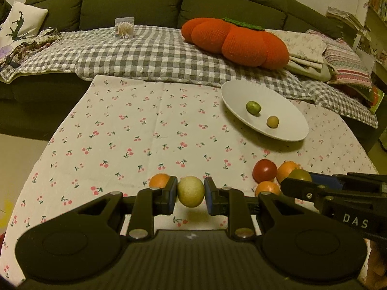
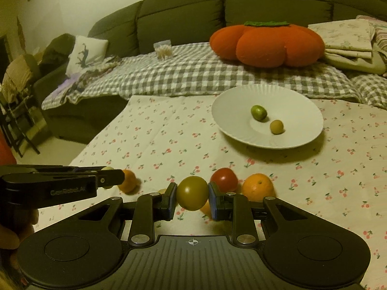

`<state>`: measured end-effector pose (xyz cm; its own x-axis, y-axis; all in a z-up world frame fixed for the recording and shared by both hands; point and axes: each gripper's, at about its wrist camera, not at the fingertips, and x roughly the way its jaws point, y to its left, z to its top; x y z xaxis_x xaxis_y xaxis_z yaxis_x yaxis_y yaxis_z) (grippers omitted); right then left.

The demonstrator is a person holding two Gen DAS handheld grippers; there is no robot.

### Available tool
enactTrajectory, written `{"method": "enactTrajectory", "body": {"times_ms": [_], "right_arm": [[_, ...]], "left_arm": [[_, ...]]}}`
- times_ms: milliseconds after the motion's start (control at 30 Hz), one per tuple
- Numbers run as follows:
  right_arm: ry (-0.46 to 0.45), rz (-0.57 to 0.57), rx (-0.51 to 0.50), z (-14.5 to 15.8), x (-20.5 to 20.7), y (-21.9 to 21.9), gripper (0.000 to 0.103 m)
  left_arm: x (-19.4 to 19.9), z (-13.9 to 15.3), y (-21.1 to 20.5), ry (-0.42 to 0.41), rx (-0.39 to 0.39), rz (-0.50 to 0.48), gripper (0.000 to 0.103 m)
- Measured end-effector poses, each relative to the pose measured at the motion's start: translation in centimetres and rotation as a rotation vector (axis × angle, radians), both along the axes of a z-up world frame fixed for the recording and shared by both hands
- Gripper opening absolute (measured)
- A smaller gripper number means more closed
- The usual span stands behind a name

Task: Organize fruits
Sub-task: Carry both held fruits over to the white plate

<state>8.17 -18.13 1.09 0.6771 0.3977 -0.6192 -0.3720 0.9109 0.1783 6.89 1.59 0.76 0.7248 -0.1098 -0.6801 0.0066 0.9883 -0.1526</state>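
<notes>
Left wrist, round pale-yellow fruit, matte skin

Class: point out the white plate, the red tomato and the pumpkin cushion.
white plate (image 2: 232,101): right wrist view, bare left rim.
red tomato (image 1: 264,170): left wrist view, centre of skin.
pumpkin cushion (image 2: 266,44): right wrist view, front lobe.

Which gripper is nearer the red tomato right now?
Right. The right gripper, shut on a greenish tomato, sits just in front of the red tomato. The left gripper, shut on a pale yellow fruit, is farther off to that tomato's left.
</notes>
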Motion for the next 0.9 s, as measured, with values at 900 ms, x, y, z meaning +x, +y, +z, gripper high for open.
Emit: {"method": "enactTrajectory", "body": {"times_ms": [900], "right_arm": [[-0.04,-0.105,0.008,1.8,3.6,-4.7,0.025]], "left_arm": [[4.5,2.7,-4.8,-0.087,0.003,-0.071,0.022]]}}
